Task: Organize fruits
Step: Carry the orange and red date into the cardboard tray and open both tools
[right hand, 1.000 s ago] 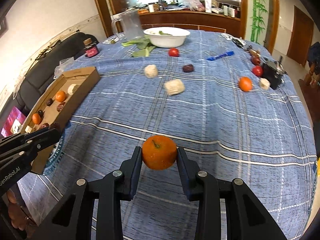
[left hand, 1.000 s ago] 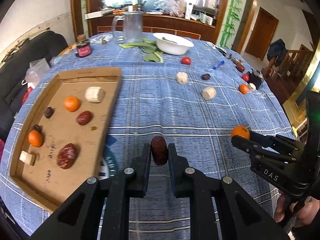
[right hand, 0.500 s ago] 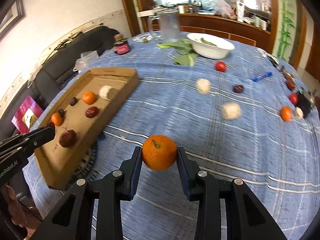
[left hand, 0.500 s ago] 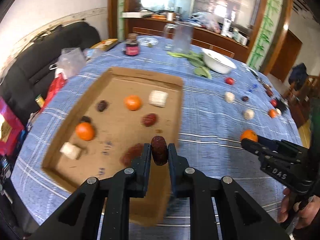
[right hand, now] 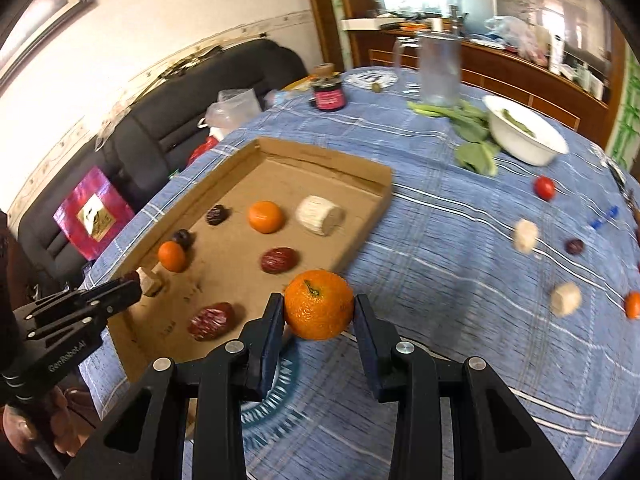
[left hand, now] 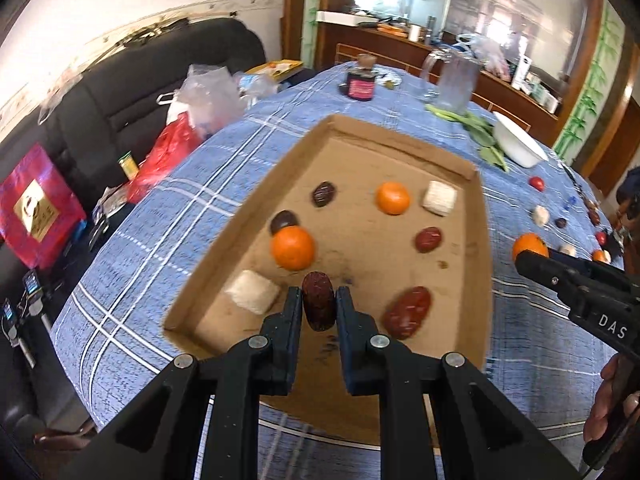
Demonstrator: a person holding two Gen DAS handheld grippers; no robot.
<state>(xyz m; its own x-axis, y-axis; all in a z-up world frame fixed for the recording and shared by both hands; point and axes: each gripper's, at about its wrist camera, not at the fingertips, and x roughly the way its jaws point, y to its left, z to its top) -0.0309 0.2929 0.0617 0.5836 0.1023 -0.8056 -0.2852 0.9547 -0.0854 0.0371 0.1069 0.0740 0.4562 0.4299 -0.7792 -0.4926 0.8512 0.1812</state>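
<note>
Standing upright between the pads of the left gripper (left hand: 319,307), a dark red date (left hand: 318,305) hangs with its long axis running along the fingers, clenched at its sides. Beneath it lies the floor of the cardboard tray (left hand: 400,148), so this fruit is over its destination: the bare cardboard just ahead of the date sits between a white block (left hand: 253,291) to the left, a large red date (left hand: 408,311) to the right and an orange (left hand: 293,247) just beyond. My judgement is that the drop calls only for a short descent and a release, with care not to land on that orange.

The tangerine (right hand: 319,304), stem up, is gripped at its widest across by the right gripper (right hand: 319,312), whose pads press on both sides. It hangs over the blue checked tablecloth (right hand: 460,248), just outside the tray's near right wall (right hand: 362,240); the tray lies ahead and to the left of it. In the left wrist view this fruit shows off the tray's right side. So the left hand is the nearer to placing, and the right, I judge, has to cross the wall leftward before it can let go.

Open cardboard beside the small red date (right hand: 279,260) looks like the nearest free spot for the tangerine. Loose fruits remain scattered on the cloth far to the right, near a white bowl (right hand: 524,136).
</note>
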